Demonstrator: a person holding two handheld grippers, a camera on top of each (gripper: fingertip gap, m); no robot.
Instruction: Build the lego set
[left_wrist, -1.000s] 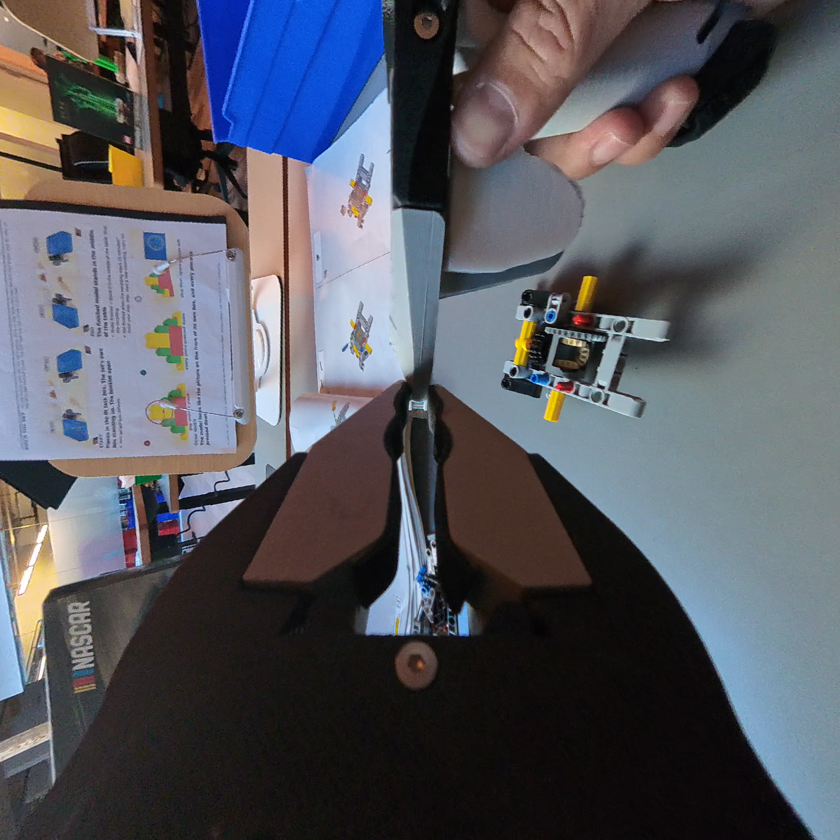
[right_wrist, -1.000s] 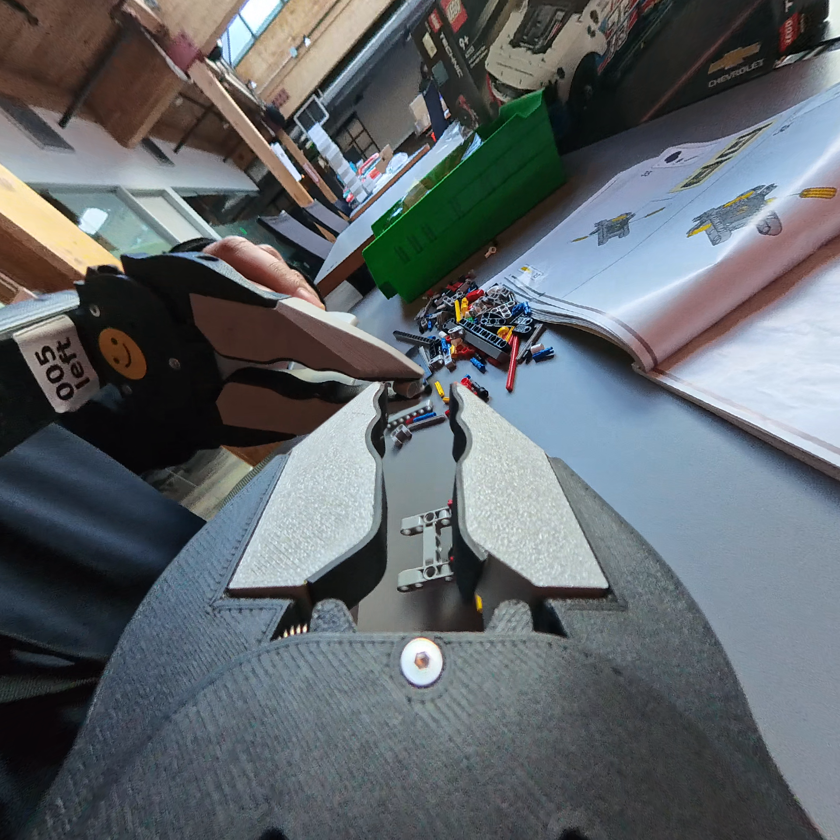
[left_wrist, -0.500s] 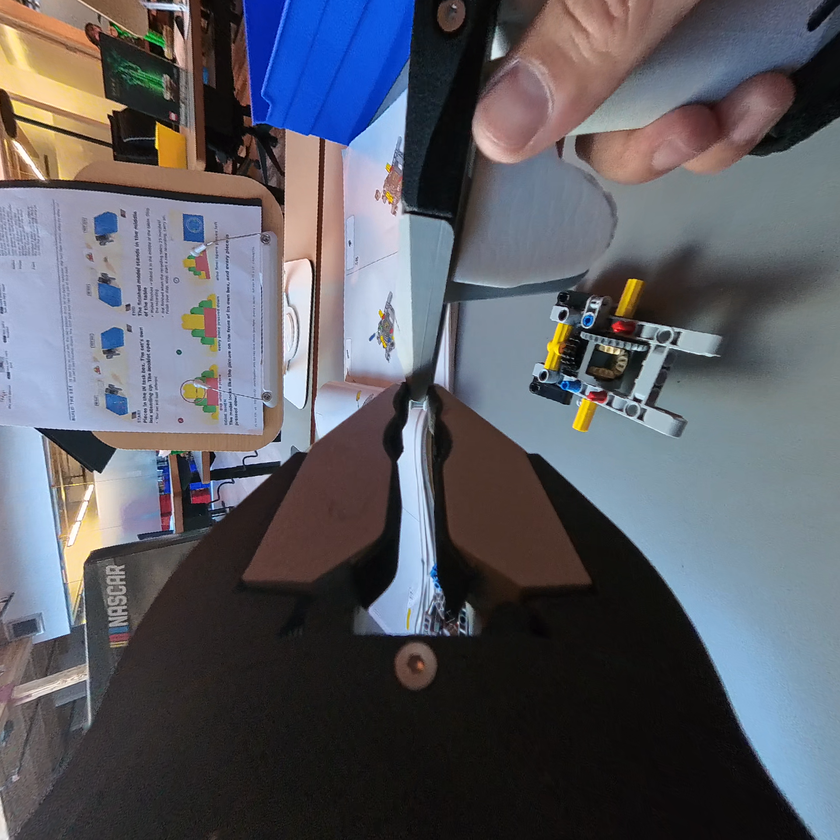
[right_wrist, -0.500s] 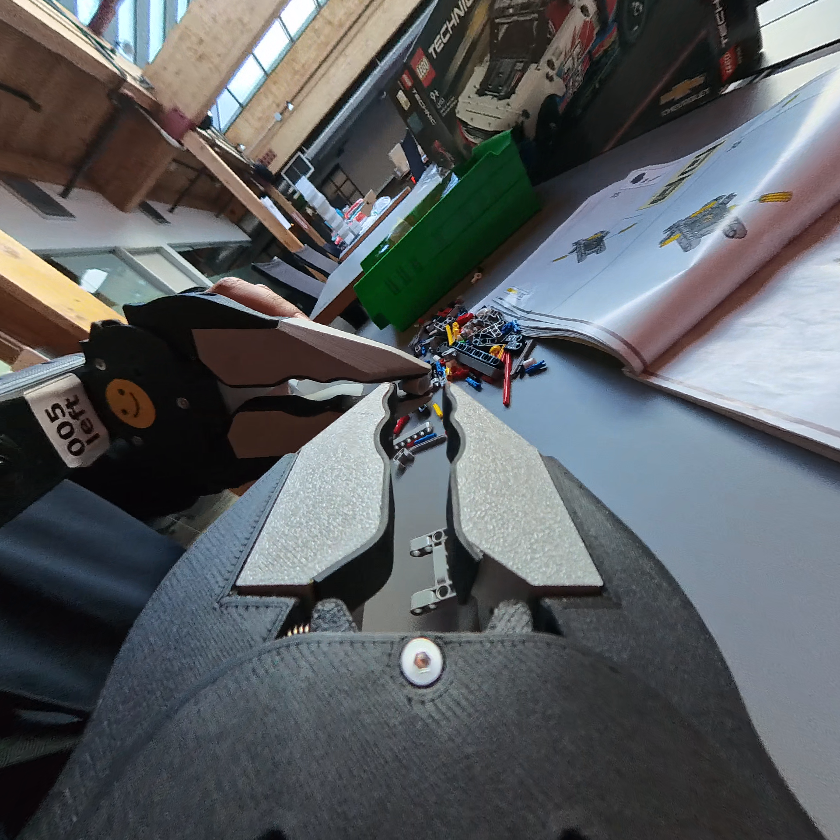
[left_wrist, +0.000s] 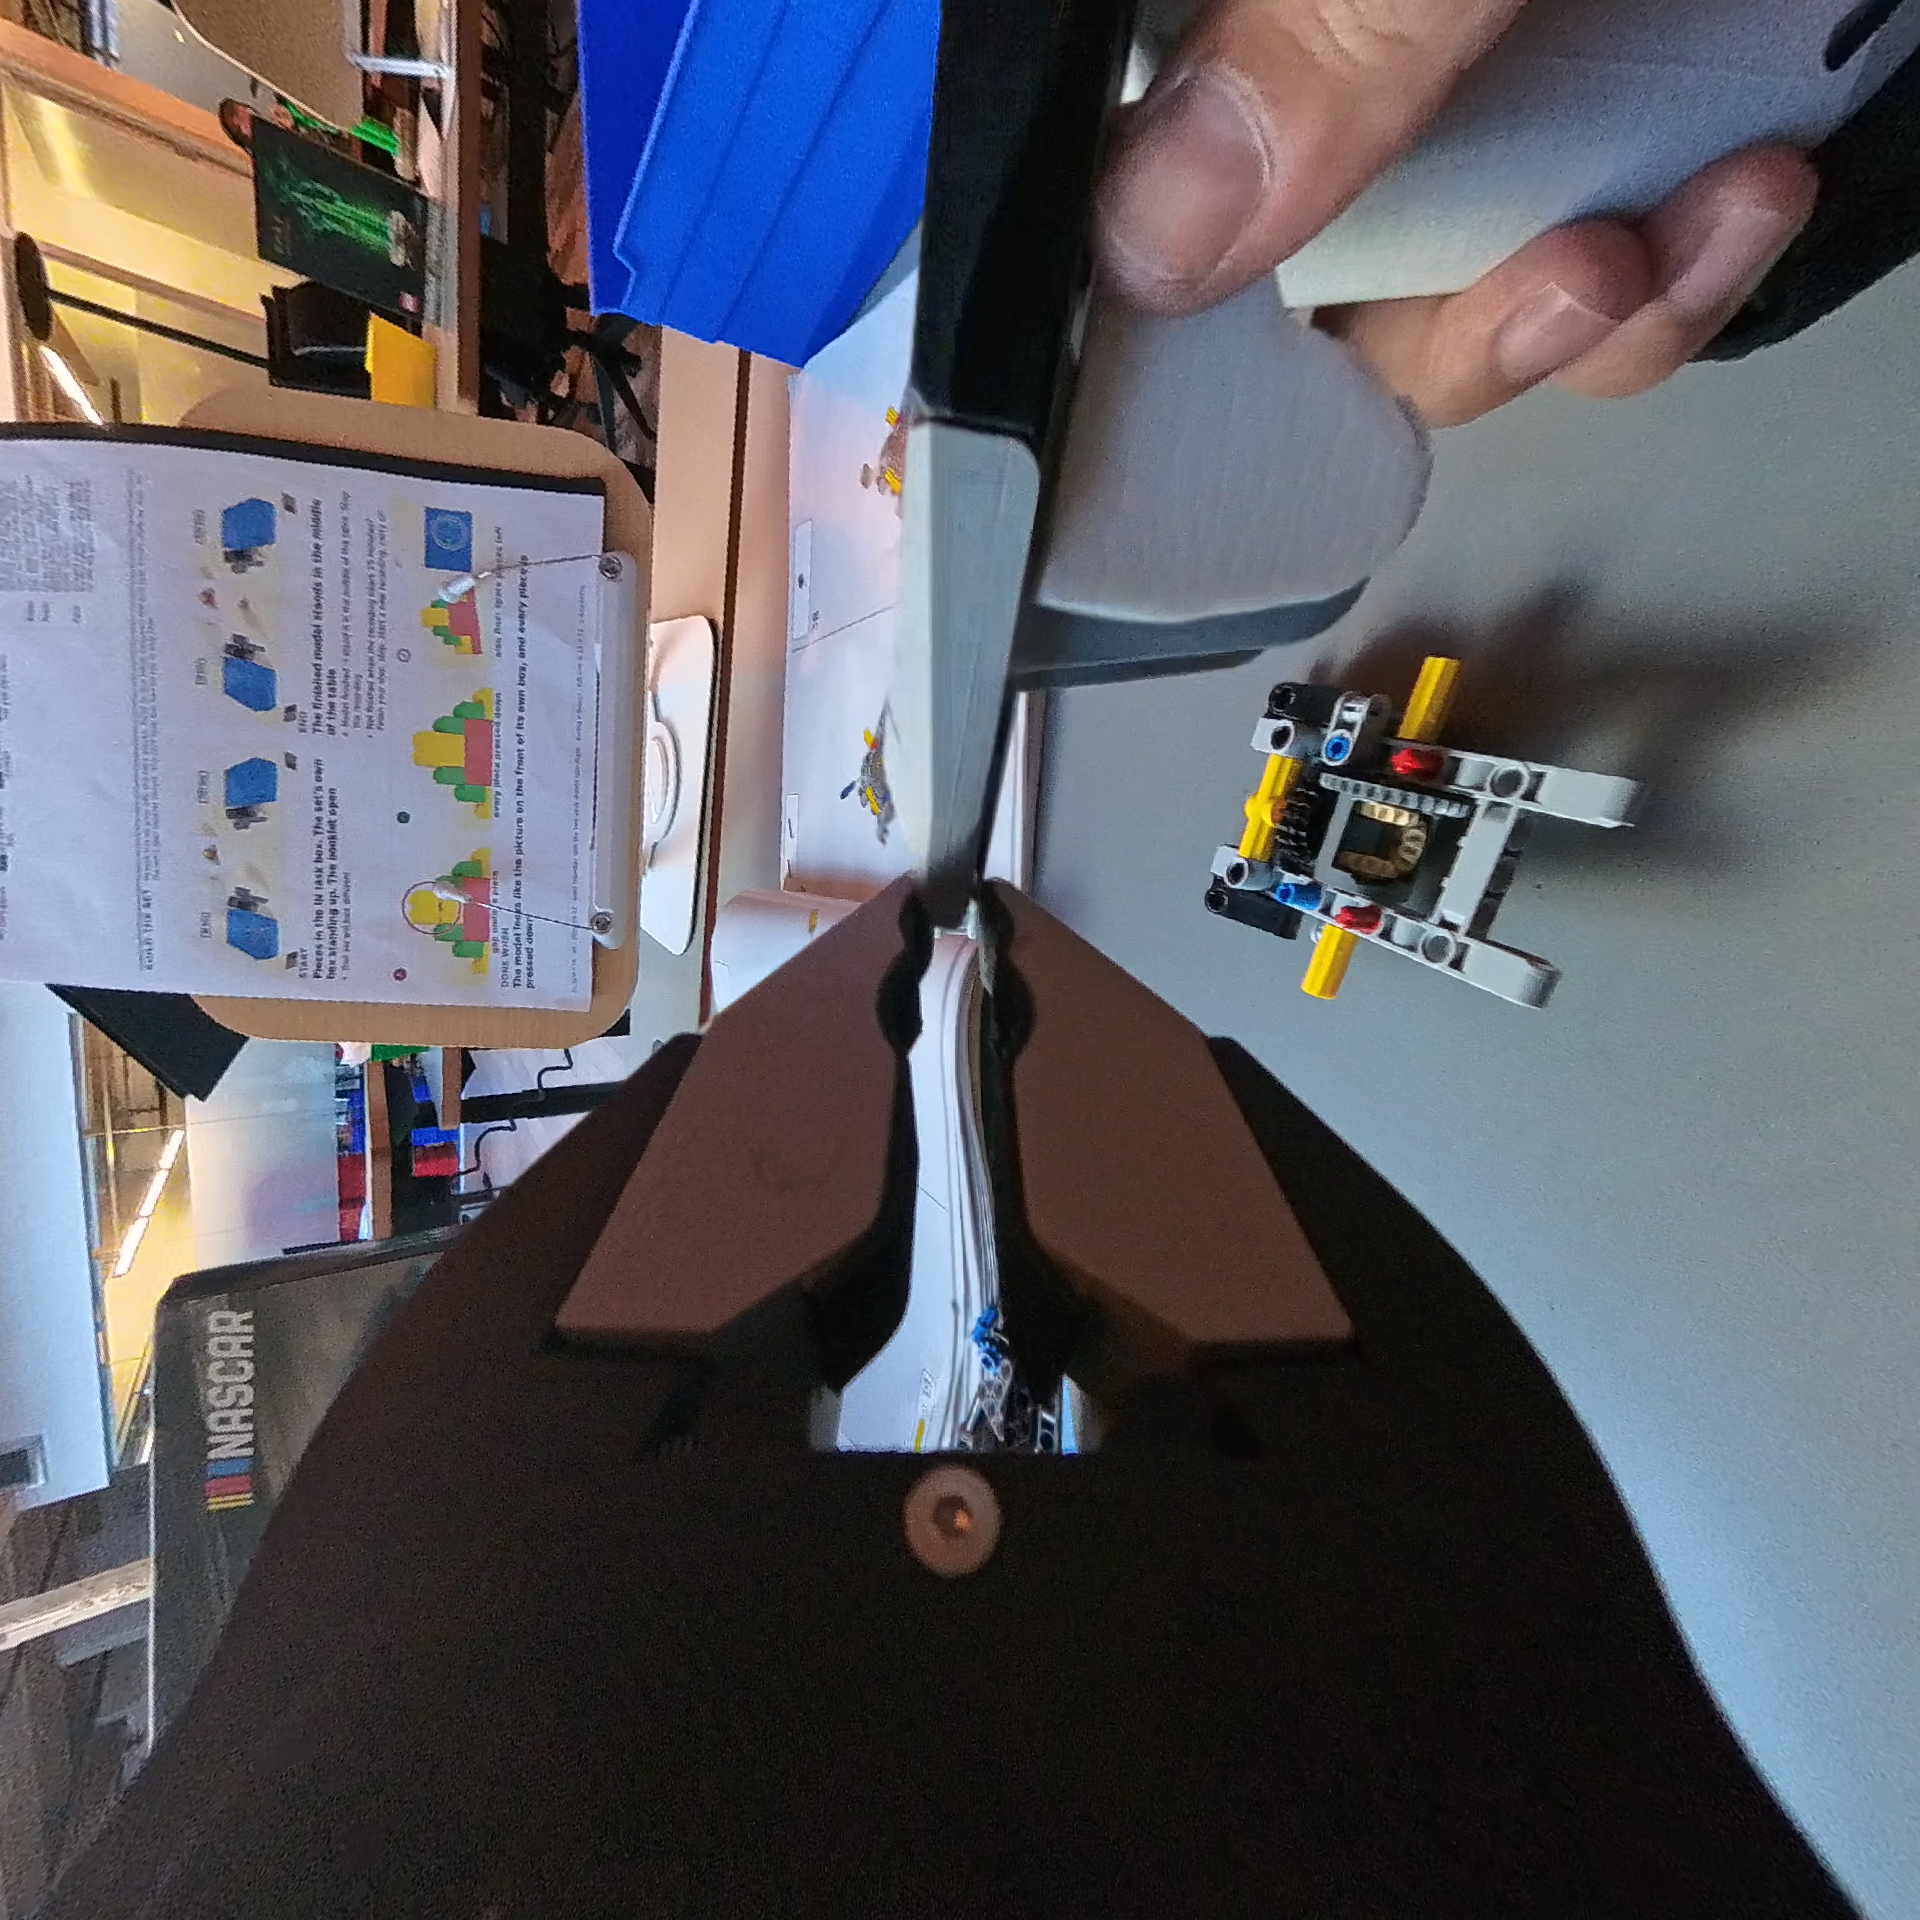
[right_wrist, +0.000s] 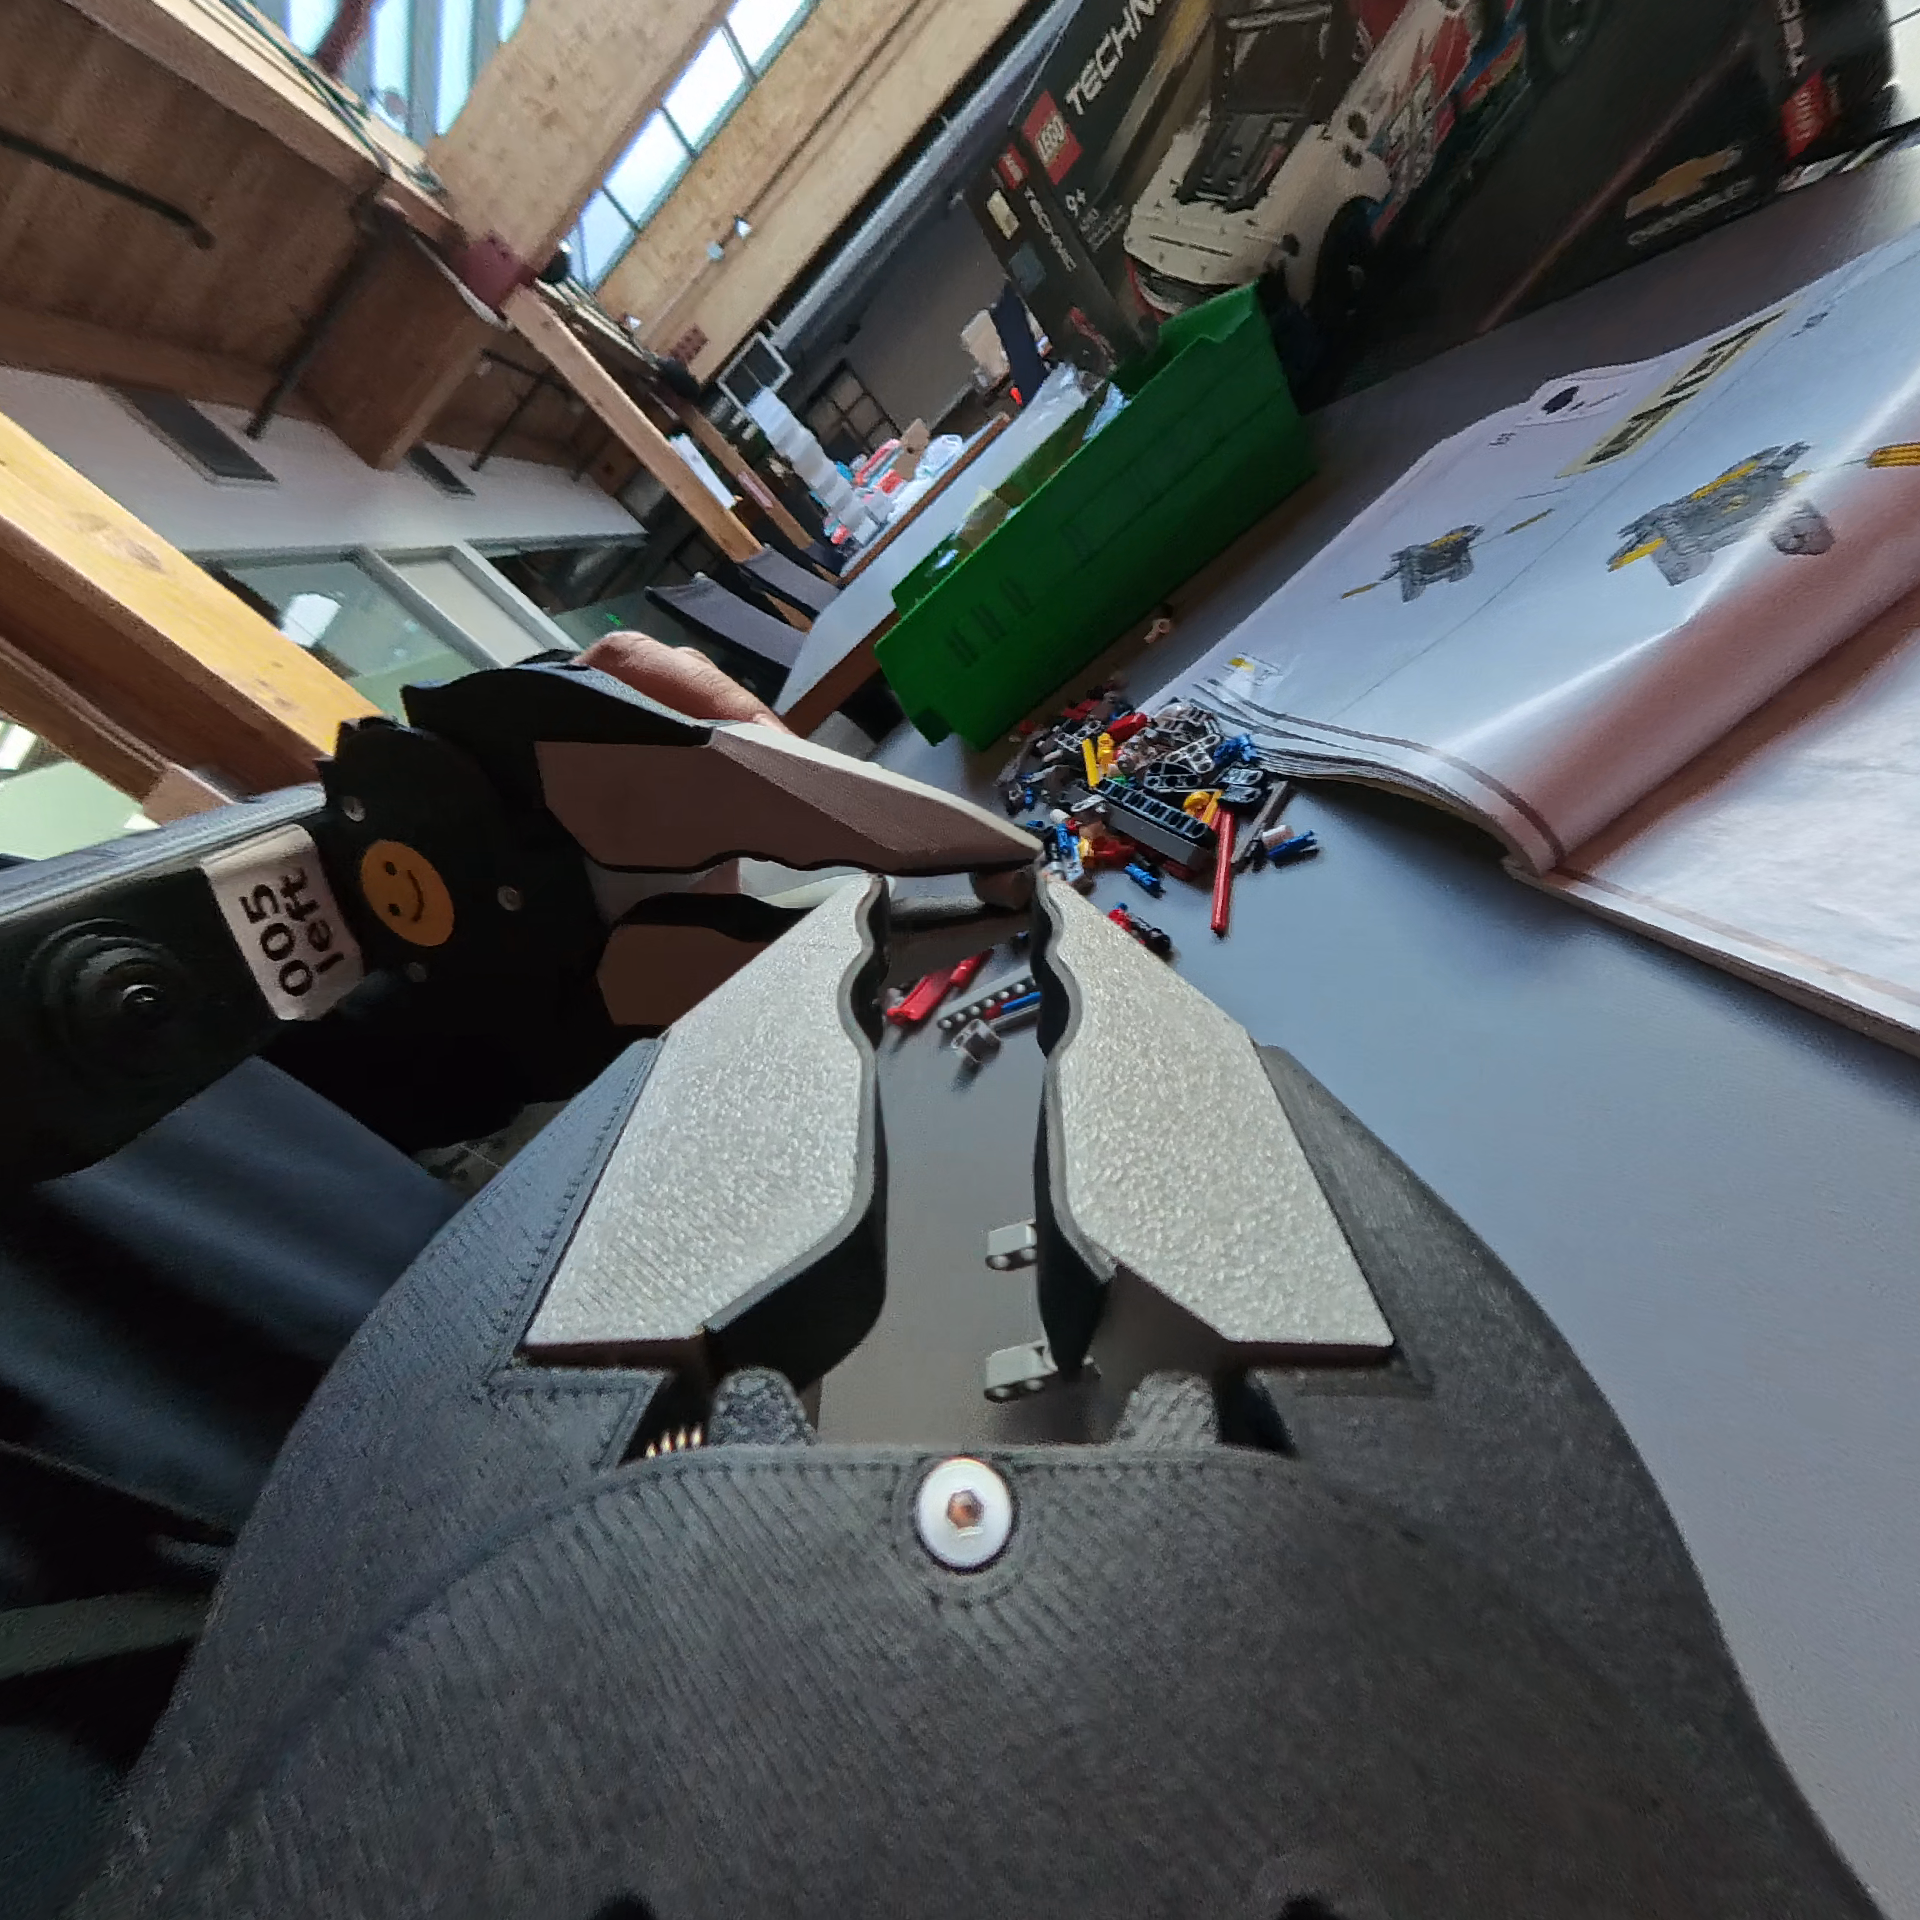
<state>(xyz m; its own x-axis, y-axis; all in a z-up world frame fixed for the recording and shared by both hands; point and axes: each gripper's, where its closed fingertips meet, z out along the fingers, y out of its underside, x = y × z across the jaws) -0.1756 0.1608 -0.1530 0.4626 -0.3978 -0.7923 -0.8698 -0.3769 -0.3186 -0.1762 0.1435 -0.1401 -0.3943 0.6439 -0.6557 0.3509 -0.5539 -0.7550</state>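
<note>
The left gripper has its jaws almost together, pinching a small pale piece right at the tips, mid-frame in the left wrist view. The piece is tiny and light grey; its shape cannot be made out.

The right gripper reaches the same spot. Its jaws stand clearly apart, and the tip of the left gripper with the pale piece sits between them, close to the right-hand finger. Whether that finger touches the piece cannot be told. In the left wrist view, a hand grips the right gripper at the top of the frame.

On the grey desk, at centre right of the left wrist view and apart from both grippers, lies a small built model: a light grey frame around a tan gear, crossed by yellow rods, with blue and red pins and black end blocks.

In the right wrist view, a pile of loose pieces lies just beyond the jaws. An open booklet is to its right and a green bin behind it. A few stray pieces show on the desk between the right gripper's fingers.
</note>
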